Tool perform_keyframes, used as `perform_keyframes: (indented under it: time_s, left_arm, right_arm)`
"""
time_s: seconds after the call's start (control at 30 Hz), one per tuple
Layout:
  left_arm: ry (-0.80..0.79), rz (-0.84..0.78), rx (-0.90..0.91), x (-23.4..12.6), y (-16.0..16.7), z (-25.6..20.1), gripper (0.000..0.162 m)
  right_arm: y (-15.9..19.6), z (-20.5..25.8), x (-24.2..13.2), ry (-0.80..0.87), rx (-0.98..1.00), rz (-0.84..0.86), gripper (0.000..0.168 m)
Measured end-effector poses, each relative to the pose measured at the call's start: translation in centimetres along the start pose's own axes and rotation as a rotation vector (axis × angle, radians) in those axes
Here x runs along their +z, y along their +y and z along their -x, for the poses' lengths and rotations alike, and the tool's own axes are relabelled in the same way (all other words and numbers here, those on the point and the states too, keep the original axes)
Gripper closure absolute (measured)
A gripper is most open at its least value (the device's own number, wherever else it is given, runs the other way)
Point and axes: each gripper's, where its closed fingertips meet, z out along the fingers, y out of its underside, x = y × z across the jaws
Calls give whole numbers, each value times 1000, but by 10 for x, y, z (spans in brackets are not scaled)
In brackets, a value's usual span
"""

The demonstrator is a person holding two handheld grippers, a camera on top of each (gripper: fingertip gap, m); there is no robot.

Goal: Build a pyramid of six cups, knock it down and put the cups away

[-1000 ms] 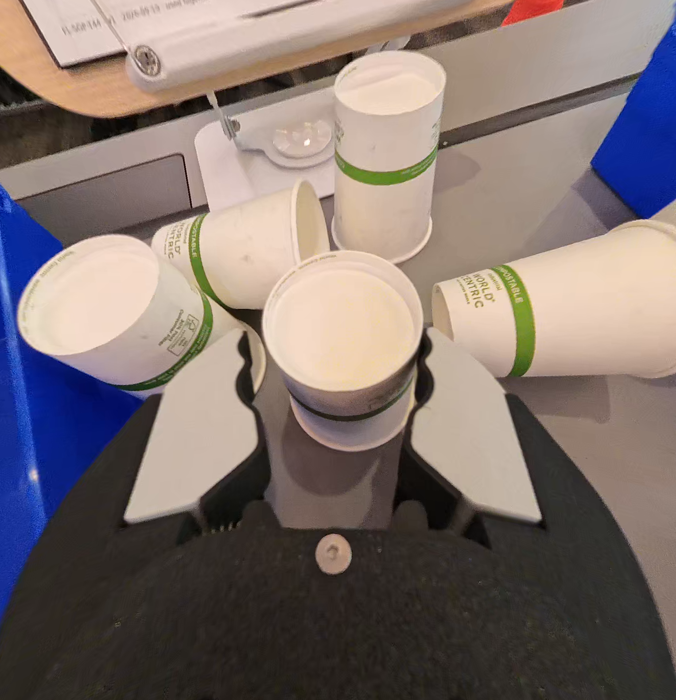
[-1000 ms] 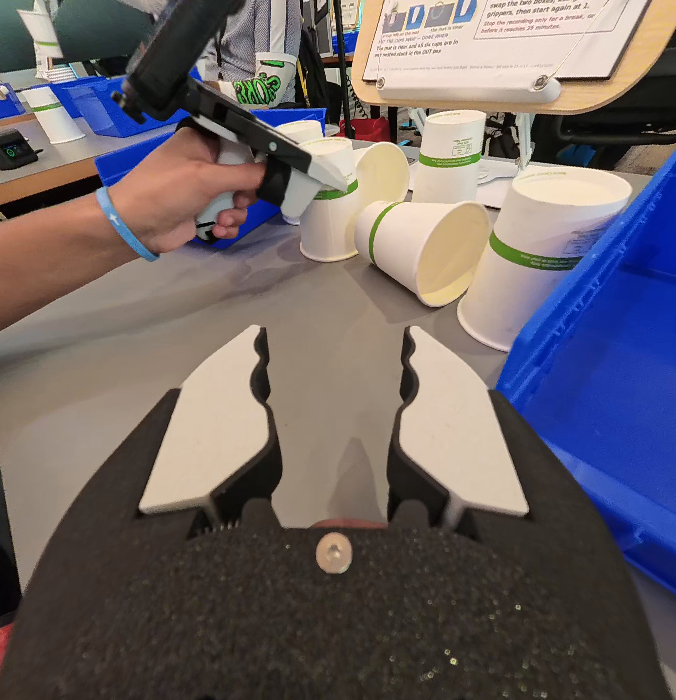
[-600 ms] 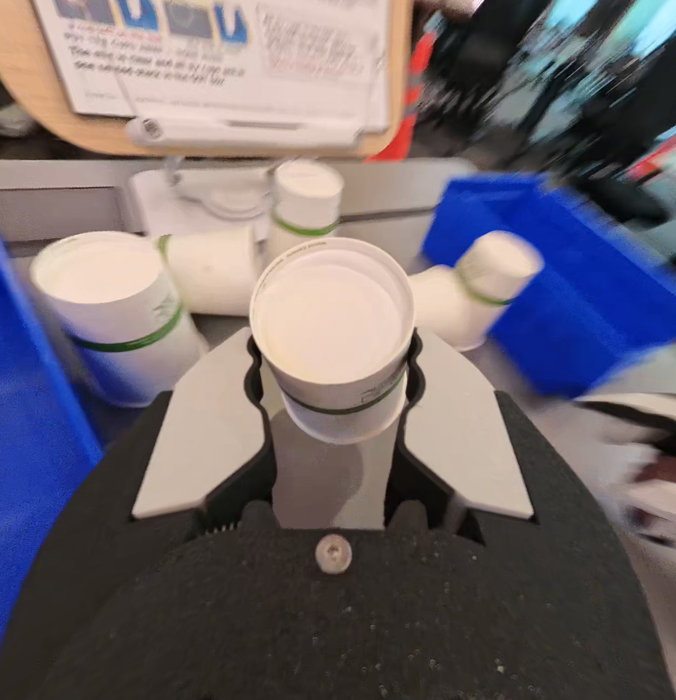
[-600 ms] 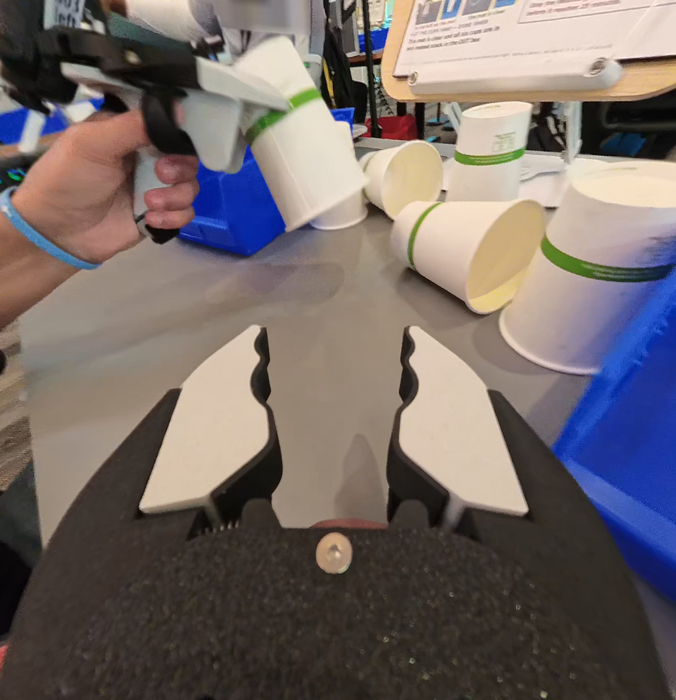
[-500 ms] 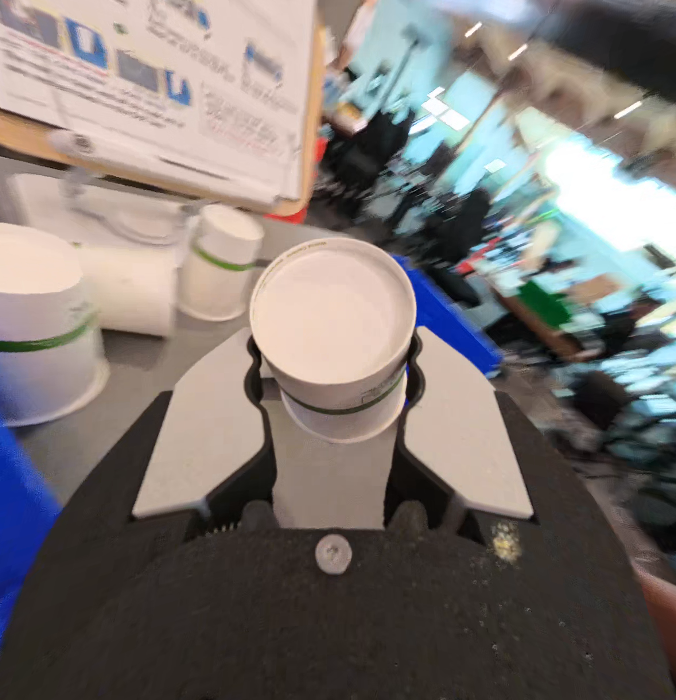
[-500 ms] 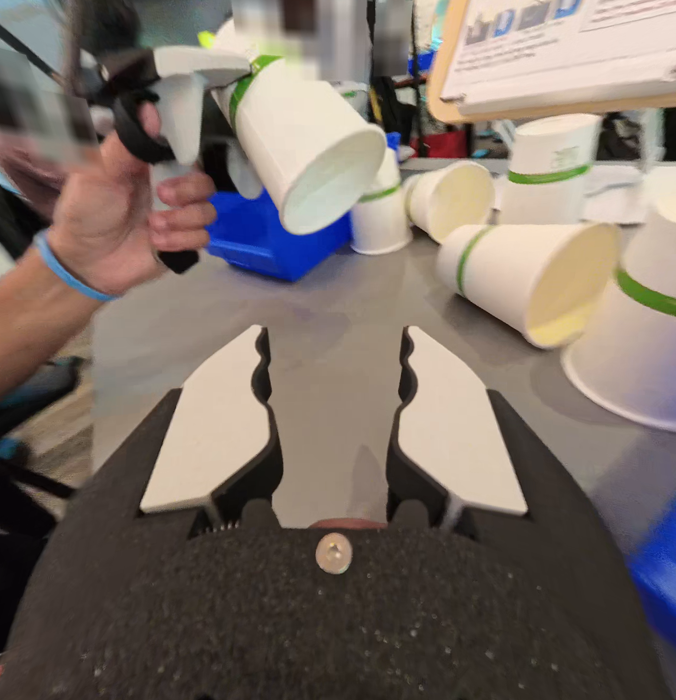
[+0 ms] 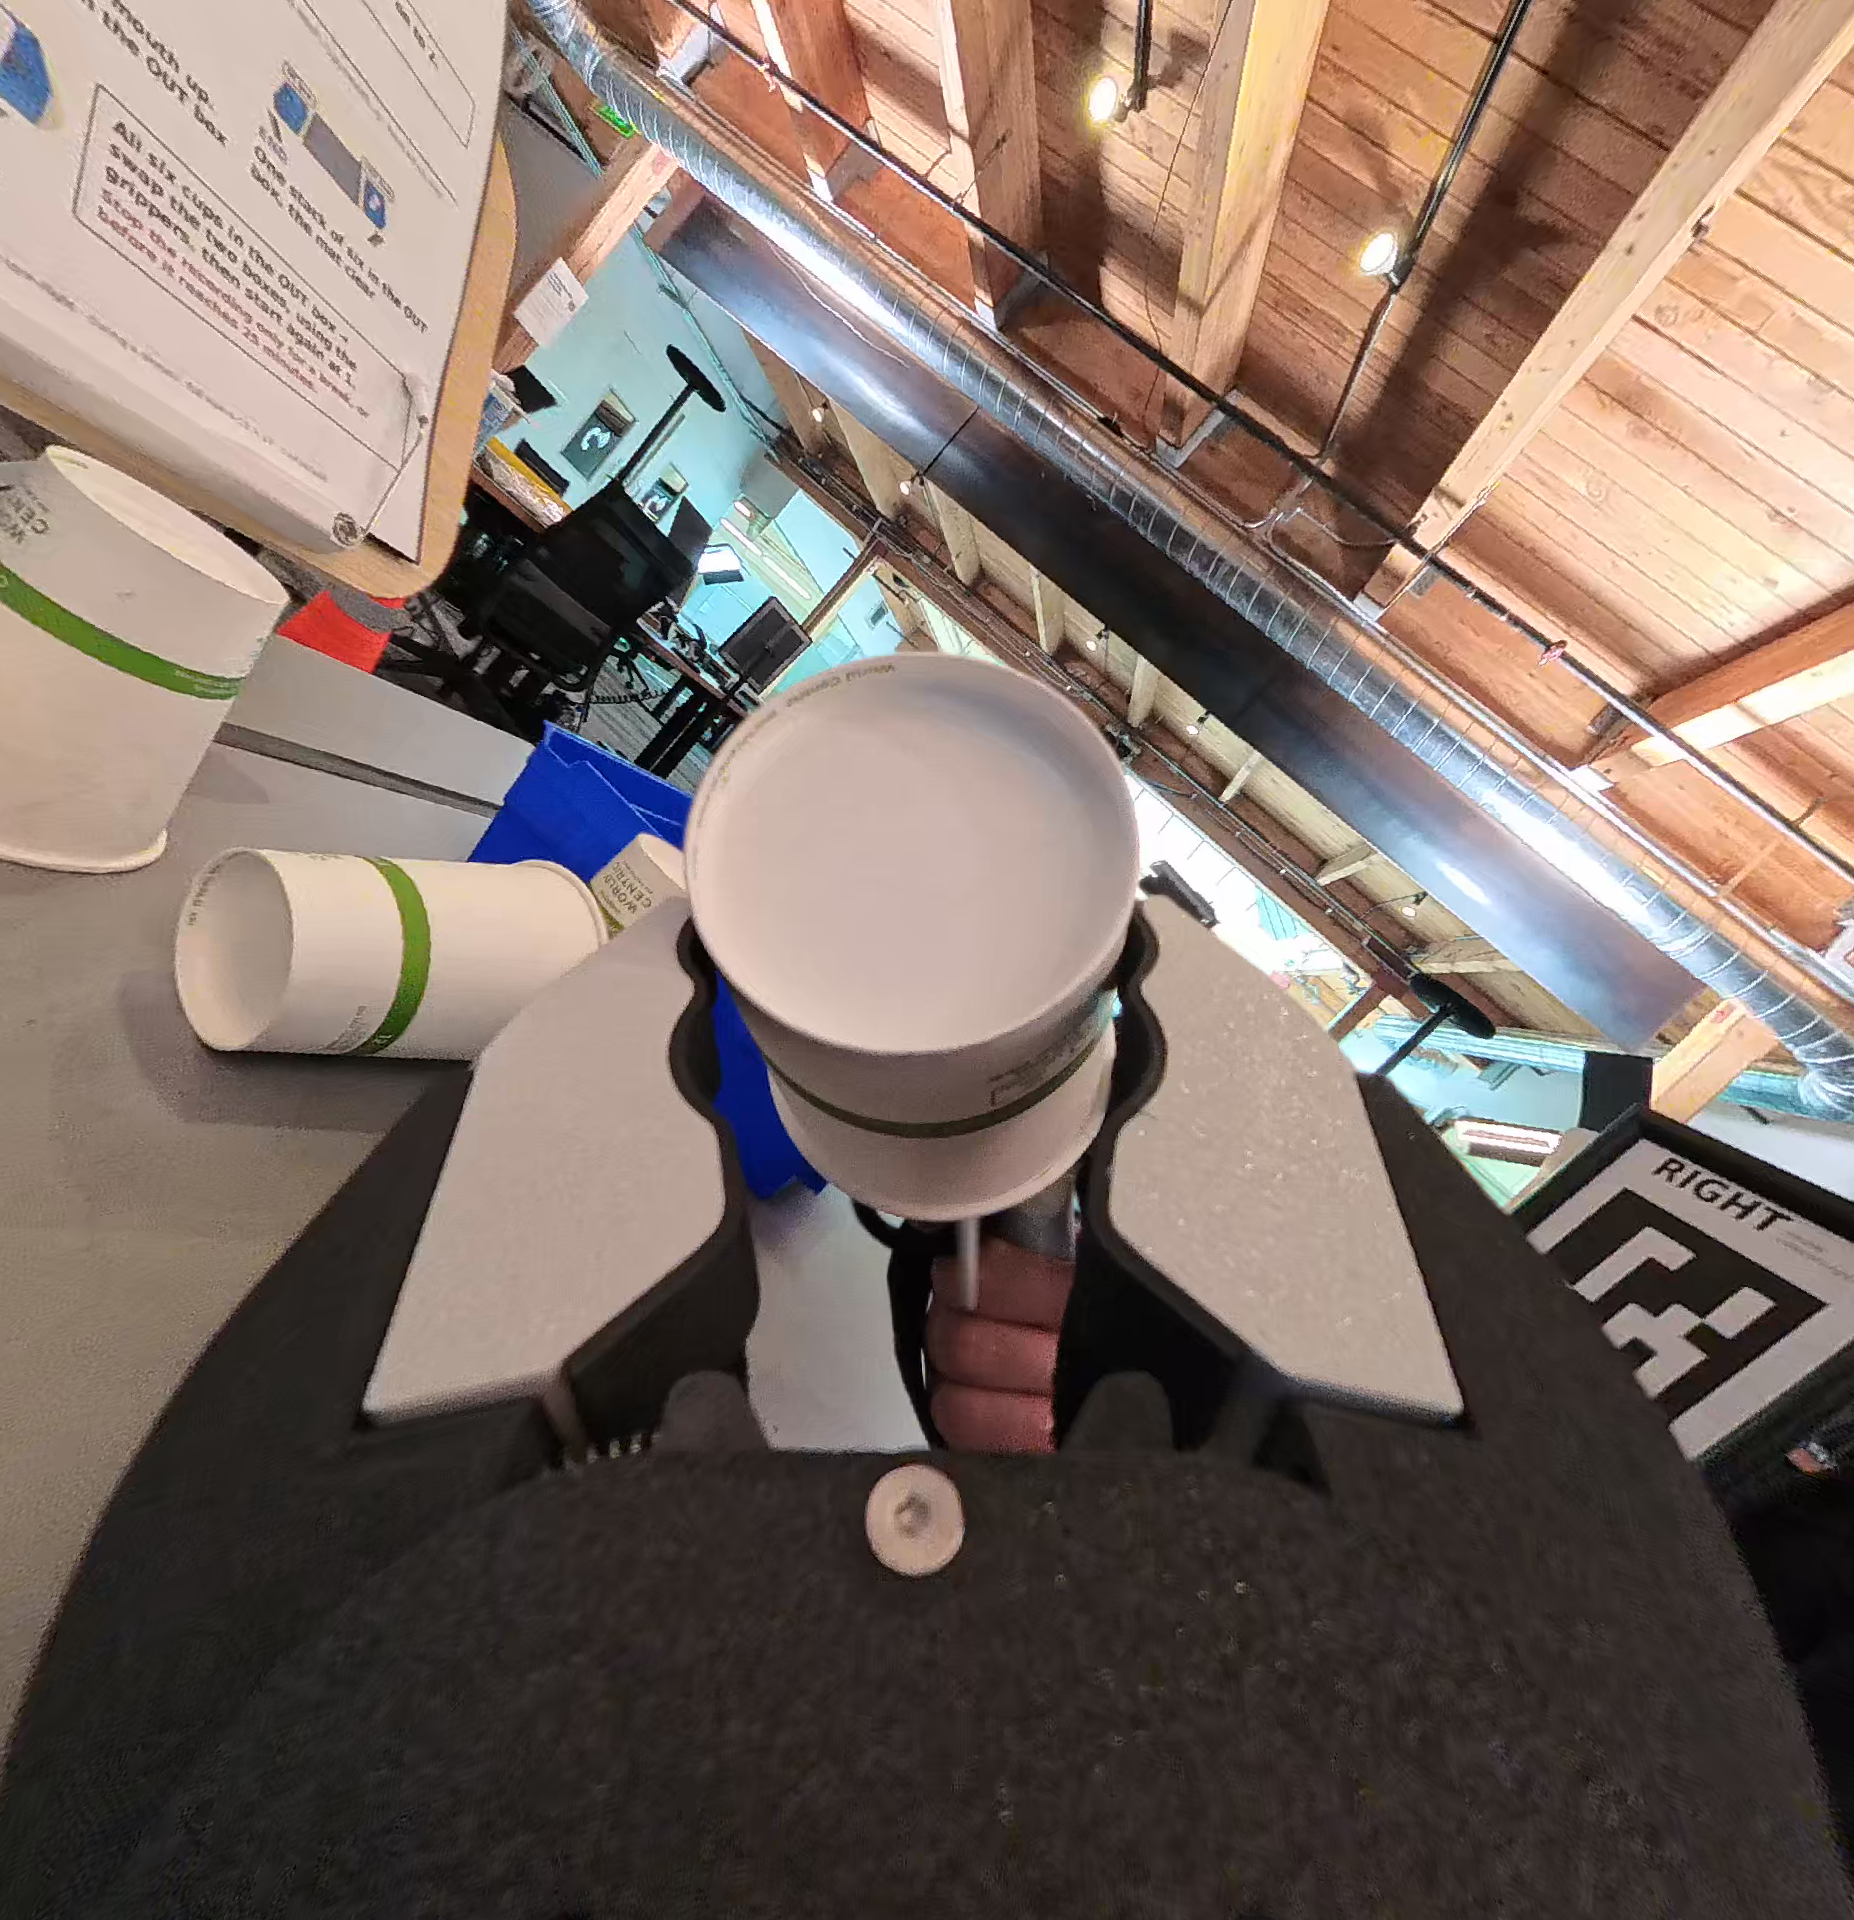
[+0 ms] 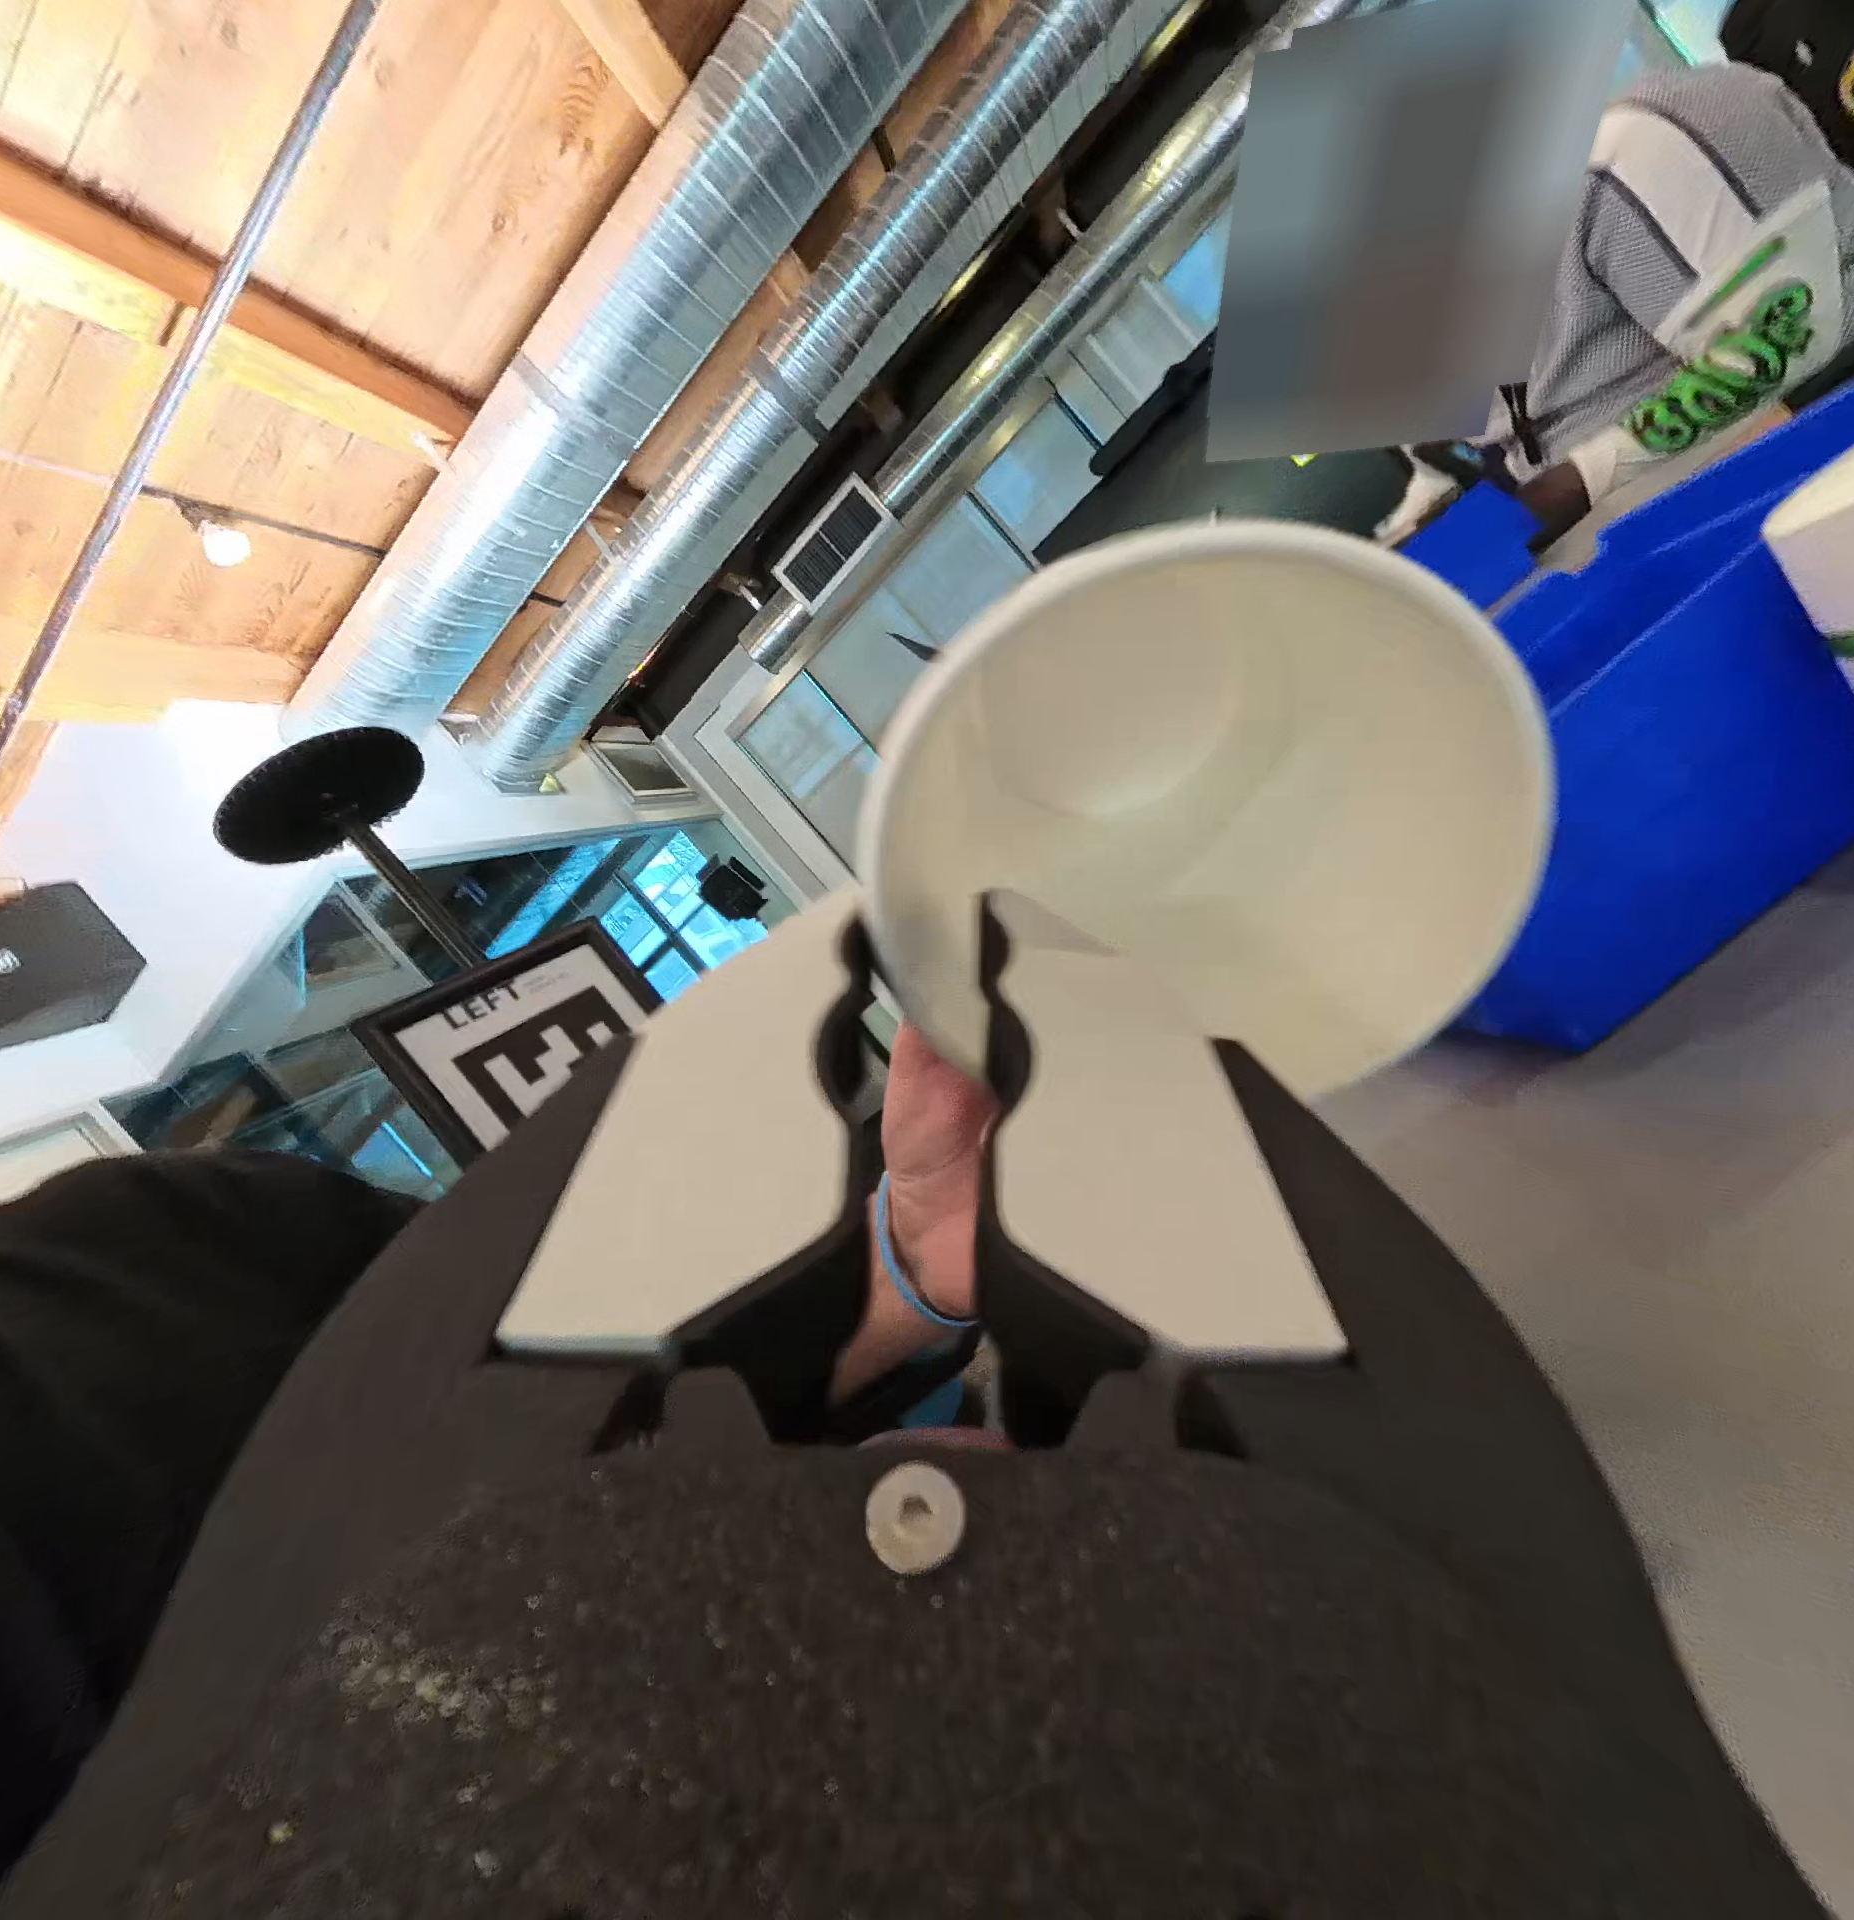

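My left gripper (image 7: 912, 935) is shut on a white paper cup with a green band (image 7: 902, 852), gripping it near its base and holding it in the air, tipped, with its bottom toward this camera. In the right wrist view the same cup (image 8: 1214, 748) shows its open mouth. My right gripper (image 8: 923, 935) is shut on its rim, one finger inside the mouth and one outside. Another cup (image 7: 362, 956) lies on its side on the grey table (image 7: 92, 1195). One cup (image 7: 81, 707) stands upside down at the far left.
A blue bin (image 7: 580, 800) stands behind the lying cup, with a further cup (image 7: 642, 873) against it. The other blue bin (image 8: 1681, 810) and a cup (image 8: 1837, 582) show at the right. A clipboard with a sheet (image 7: 227, 260) stands at the back. A person (image 8: 1712, 260) is in the background.
My left gripper closed on the upside-down cup, lifted it off the table and tipped it toward the right gripper. My right gripper rose from the table and shut on the cup's rim.
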Motion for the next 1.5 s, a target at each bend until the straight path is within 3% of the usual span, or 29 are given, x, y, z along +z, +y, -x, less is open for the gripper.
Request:
perform_keyframes:
  time_s: [0.1, 0.3, 0.4, 0.5, 0.63, 0.7, 0.77, 0.93, 1.07, 1.2, 1.5]
  left_arm:
    - [-30, 10, 36, 0, 6, 2, 89]
    - [-167, 118, 159, -26, 38, 5, 75]
    - [-263, 197, 253, -37, 58, 7, 76]
    - [-339, 261, 322, -41, 69, 13, 77]
    - [-447, 390, 443, -45, 83, 34, 79]
    - [-504, 443, 504, -48, 88, 44, 79]
    - [-520, 482, 540, -48, 93, 47, 80]
    - [-511, 534, 546, -47, 105, 48, 81]
    - [-505, 548, 552, -47, 107, 47, 81]
    - [-519, 570, 578, -50, 108, 51, 81]
    - [-532, 582, 559, -51, 109, 56, 81]
  right_arm:
    - [-7, -5, -9, 103, -122, -20, 166]
    - [-32, 6, -29, 250, -360, 47, 167]
    - [-73, 22, -51, 382, -528, 58, 167]
    - [-136, 44, -86, 586, -705, 66, 167]
    - [-209, 32, -150, 1022, -858, 350, 167]
    - [-230, 9, -184, 1205, -834, 567, 167]
    - [-240, -18, -211, 1285, -756, 768, 167]
    - [-232, -82, -261, 1355, -487, 1221, 166]
    - [-203, -115, -283, 1332, -316, 1431, 167]
    - [-181, -133, -291, 1322, -269, 1511, 166]
    - [-159, -142, -300, 1289, -190, 1499, 163]
